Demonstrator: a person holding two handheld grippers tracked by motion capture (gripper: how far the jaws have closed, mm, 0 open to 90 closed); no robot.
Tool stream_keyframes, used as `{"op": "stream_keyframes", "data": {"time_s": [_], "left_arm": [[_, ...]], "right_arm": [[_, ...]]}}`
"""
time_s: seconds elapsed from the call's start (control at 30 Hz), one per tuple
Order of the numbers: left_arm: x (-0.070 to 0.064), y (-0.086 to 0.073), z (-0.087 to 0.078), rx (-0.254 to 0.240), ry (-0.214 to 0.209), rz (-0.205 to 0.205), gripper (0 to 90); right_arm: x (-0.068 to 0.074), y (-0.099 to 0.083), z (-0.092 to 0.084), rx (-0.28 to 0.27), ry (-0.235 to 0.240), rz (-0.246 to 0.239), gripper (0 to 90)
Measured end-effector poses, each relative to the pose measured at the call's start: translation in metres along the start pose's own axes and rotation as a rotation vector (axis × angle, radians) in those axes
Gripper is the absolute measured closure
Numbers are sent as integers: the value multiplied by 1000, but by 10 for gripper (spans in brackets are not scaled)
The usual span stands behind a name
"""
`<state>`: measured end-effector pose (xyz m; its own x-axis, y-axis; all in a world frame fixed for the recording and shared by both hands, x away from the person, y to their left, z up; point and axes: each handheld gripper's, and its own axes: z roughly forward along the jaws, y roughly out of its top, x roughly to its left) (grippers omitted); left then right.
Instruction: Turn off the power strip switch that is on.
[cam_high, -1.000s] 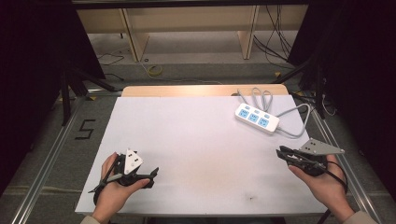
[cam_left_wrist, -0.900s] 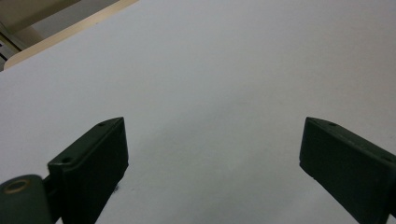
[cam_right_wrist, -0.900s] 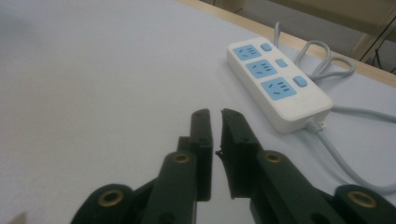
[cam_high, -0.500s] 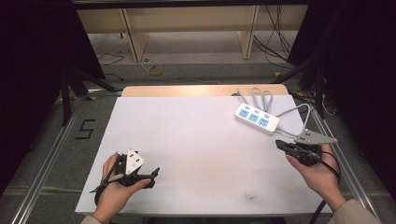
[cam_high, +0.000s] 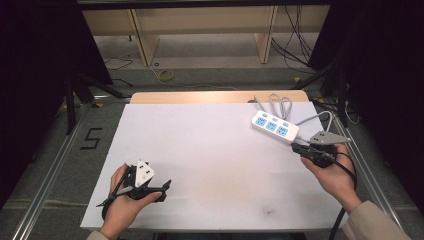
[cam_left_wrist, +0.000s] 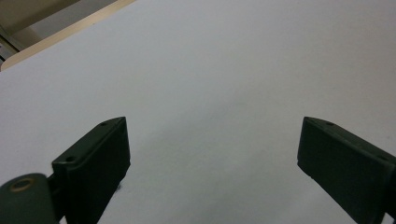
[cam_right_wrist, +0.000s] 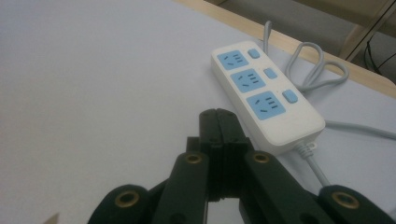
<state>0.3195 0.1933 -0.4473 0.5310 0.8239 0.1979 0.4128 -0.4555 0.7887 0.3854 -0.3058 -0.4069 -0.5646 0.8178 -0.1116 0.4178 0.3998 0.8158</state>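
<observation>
A white power strip (cam_high: 272, 125) with three blue sockets lies at the far right of the white table top (cam_high: 215, 145). In the right gripper view the power strip (cam_right_wrist: 261, 93) sits just ahead and to the right of the jaws. My right gripper (cam_high: 296, 148) hovers close by the strip's near end; its jaws are pressed together with nothing between them, so the right gripper (cam_right_wrist: 218, 115) is shut. Near the front left edge, my left gripper (cam_high: 164, 190) rests in a hand. The left gripper (cam_left_wrist: 212, 135) is open wide over bare white surface.
The strip's grey cable (cam_high: 277, 102) loops behind it toward the wooden back edge (cam_high: 215, 96) and also runs off to the right. Metal rails flank the table. A "5" mark (cam_high: 90, 138) is on the floor at left. Dark stands and shelving stand behind.
My right gripper has moved away from the front edge toward the power strip's near end. The left hand and its gripper have stayed where they were.
</observation>
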Motion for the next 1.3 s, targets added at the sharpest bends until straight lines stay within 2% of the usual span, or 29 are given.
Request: {"op": "stream_keyframes", "data": {"time_s": [0.93,1.3], "left_arm": [[-2,1,0,1,-3,8,98],[-2,1,0,2,-4,11,100]], "right_arm": [[-21,21,30,34,-38,28,900],[-29,28,43,62,-48,32,900]]}}
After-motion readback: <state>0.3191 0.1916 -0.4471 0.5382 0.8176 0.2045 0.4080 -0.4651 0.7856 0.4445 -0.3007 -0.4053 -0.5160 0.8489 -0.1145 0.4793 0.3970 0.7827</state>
